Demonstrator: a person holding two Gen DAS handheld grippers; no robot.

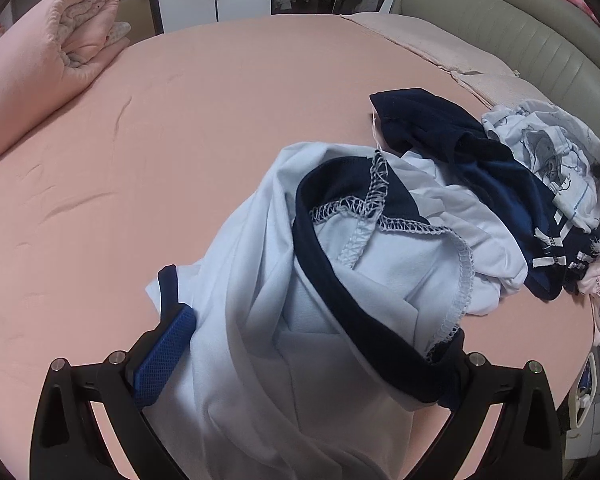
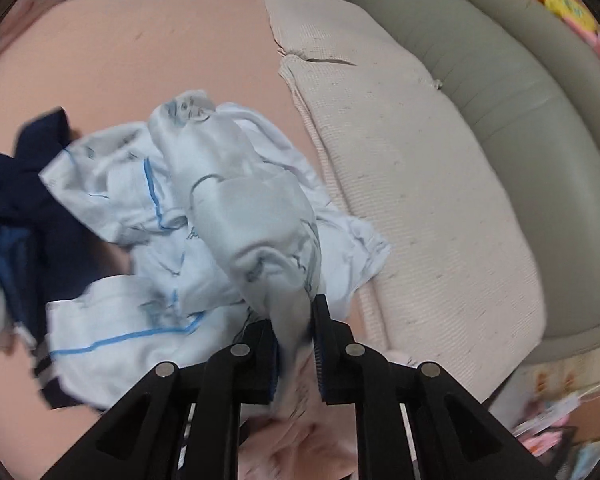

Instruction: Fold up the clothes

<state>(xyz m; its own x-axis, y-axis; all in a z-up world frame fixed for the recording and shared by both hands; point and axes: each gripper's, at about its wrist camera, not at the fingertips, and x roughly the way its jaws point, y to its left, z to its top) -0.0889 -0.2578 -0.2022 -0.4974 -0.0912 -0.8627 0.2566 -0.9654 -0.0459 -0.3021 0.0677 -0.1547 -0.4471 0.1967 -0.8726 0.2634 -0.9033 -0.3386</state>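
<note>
surface: pink-sheeted bed (image 1: 148, 152), smooth with a few shallow creases; a cream textured pillow strip (image 2: 412, 184) lies along the grey padded headboard (image 2: 512, 120).
left gripper (image 1: 300, 360): jaws spread wide, released; the white shirt with navy collar and cuffs (image 1: 268, 320) is draped across and between them. the blue ribbed pad (image 1: 164, 360) of the one finger shows bare at the shirt's edge; the other finger is mostly hidden under a navy band. cannot tell whether cloth is pinched anywhere.
white shirt: lies inside out on the bed just ahead of the left gripper, white overlock stitching exposed around the navy neckline, one navy-edged sleeve flat on the sheet beside the blue pad.
right gripper (image 2: 296, 344): jaws nearly together, clenched on a bunched fold of the pale blue printed garment with bright blue piping (image 2: 236, 208); the fold rises from the pile into the gripper. view slightly motion-blurred.
pale blue garment: crumpled on the bed close to the pillow strip, partly overlapping the dark navy garment (image 1: 452, 144).
dark navy garment: crumpled between the white shirt and the pale blue garment, touching both.
other: rolled pink quilt (image 1: 48, 60) at the far corner of the bed, well apart from the clothes.
</note>
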